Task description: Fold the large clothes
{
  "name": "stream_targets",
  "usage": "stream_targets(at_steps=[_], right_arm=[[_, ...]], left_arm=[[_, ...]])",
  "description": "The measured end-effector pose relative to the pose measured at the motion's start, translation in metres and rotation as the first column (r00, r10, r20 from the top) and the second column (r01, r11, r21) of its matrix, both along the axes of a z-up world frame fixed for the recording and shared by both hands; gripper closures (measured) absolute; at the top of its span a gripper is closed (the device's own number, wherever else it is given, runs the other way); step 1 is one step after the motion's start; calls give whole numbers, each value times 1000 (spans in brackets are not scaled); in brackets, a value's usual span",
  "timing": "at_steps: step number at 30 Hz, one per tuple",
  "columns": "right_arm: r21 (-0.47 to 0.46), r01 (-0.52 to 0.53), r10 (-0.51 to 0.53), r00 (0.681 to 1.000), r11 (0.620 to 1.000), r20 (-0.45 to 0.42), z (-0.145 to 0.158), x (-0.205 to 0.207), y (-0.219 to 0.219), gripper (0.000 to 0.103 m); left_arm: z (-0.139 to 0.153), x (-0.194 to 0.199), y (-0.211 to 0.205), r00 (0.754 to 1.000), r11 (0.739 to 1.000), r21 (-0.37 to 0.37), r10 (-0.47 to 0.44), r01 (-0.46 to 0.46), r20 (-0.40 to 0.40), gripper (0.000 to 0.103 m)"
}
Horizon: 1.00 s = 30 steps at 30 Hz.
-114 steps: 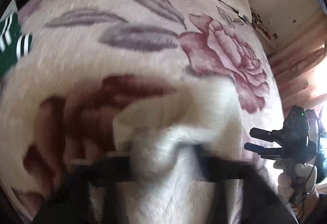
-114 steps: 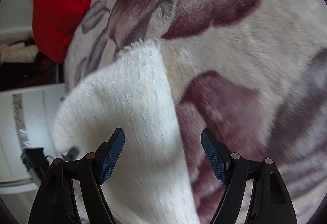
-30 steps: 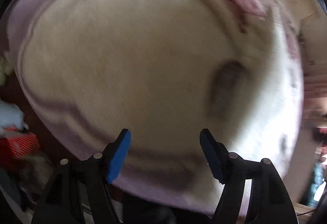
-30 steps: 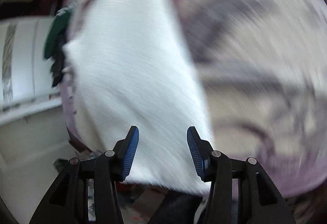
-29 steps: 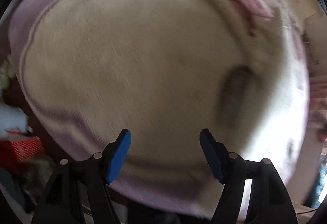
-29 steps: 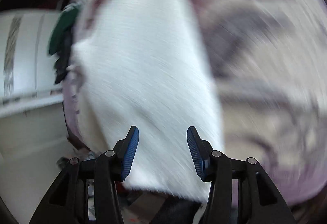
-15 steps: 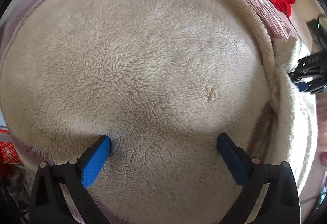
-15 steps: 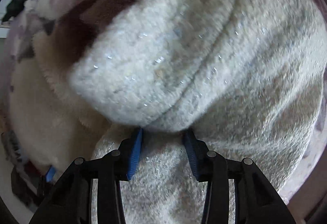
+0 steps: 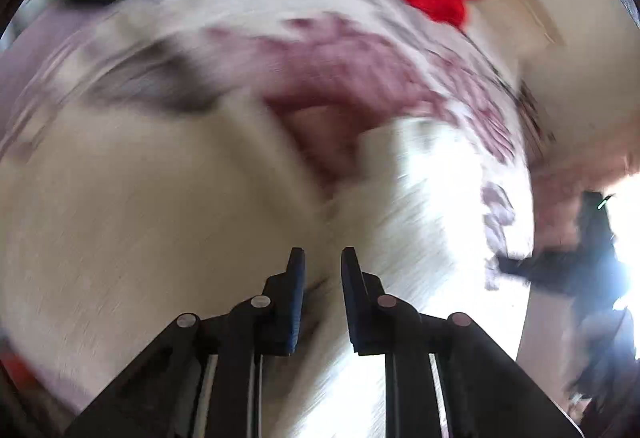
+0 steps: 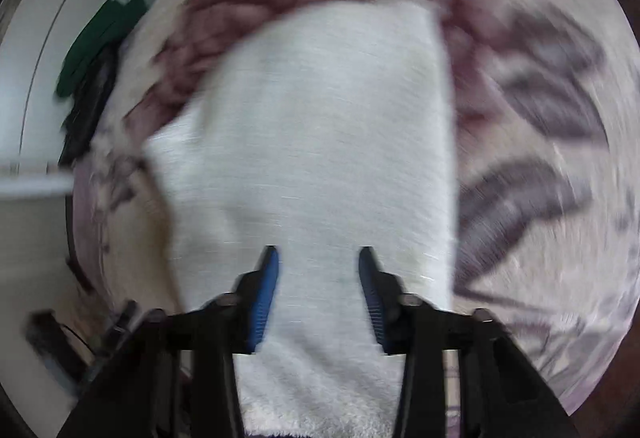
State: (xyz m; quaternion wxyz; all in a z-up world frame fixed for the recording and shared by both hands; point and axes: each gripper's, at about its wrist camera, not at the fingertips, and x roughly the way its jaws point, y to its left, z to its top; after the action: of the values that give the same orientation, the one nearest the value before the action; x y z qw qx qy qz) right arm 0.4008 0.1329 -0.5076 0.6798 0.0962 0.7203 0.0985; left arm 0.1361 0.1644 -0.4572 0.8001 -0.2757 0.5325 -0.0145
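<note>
On the bed's rose-printed blanket [image 10: 540,118] the cream fleece garment [image 10: 320,126] lies folded over, where half a second ago it filled both views, both tongs just narrowed: left tongs [image 9: 322,258] nearly shut, empty, right tongs [image 10: 319,256] apart, gripping nothing.

Both wrist cameras look steeply down, close over the bed [image 9: 340,78]; both views share the cream garment [image 10: 320,138] and floral blanket [image 10: 540,118].
</note>
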Motion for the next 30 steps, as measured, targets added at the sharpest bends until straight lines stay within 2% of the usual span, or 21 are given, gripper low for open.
stream_targets(at_steps=[2,3,4,6,8,11,13,14,15,17,19,20,22,24,26,28,30], right_arm=[[19,50,-49,998,999,-33,-18,-5,-22,79],[12,52,-51,998,999,-35,-26,-6,-30,79],[6,43,-42,998,999,-38,-37,-11,-41,79],[-4,13,-13,998,1000,-66,-59,-12,-43,80],[-31,-47,44,994,998,-97,-78,-9,-34,82],[-82,-91,80,988,992,-129,-112,1,-17,82],[-108,-73,59,990,992,-127,-124,10,-10,82],[-131,-99,82,988,986,-128,-125,15,-5,82],[-145,-123,103,985,982,-135,-123,17,-3,82],[-132,-141,120,980,981,-156,-109,19,-3,82],[-79,-129,118,985,988,-129,-85,14,-12,82],[-20,-97,95,991,995,-94,-67,9,-25,82],[55,-57,61,995,997,-78,-47,-4,-46,82],[88,-47,55,994,995,-94,-45,-19,-55,82],[69,-85,94,985,994,-142,-67,-35,-50,82],[51,-94,100,984,994,-146,-96,-40,-43,86],[26,-46,49,990,999,-131,-116,-36,-42,87]], left_arm=[[-12,41,-23,993,993,-13,-115,115,-14,86],[-30,61,-37,984,985,15,-169,170,-62,86],[-50,77,-48,974,979,36,-197,202,-112,91],[-96,97,-66,941,955,104,-247,276,-233,93],[-114,103,-66,939,952,112,-253,285,-234,90],[-120,108,-64,933,948,105,-268,300,-241,90],[-121,128,-68,936,951,102,-264,293,-235,90],[-118,129,-67,939,954,101,-254,283,-231,90],[-109,127,-66,943,957,107,-242,271,-226,90],[-71,93,-61,956,963,111,-220,244,-193,91],[-40,76,-63,968,970,68,-225,233,-115,91],[-32,68,-66,968,971,51,-229,235,-103,91],[-38,59,-73,961,966,64,-242,252,-131,91],[-68,54,-78,957,961,119,-226,250,-183,91],[-95,61,-78,959,964,131,-202,231,-199,91],[-109,72,-77,965,971,120,-183,208,-189,91],[-114,86,-83,962,963,146,-196,225,-190,91]])
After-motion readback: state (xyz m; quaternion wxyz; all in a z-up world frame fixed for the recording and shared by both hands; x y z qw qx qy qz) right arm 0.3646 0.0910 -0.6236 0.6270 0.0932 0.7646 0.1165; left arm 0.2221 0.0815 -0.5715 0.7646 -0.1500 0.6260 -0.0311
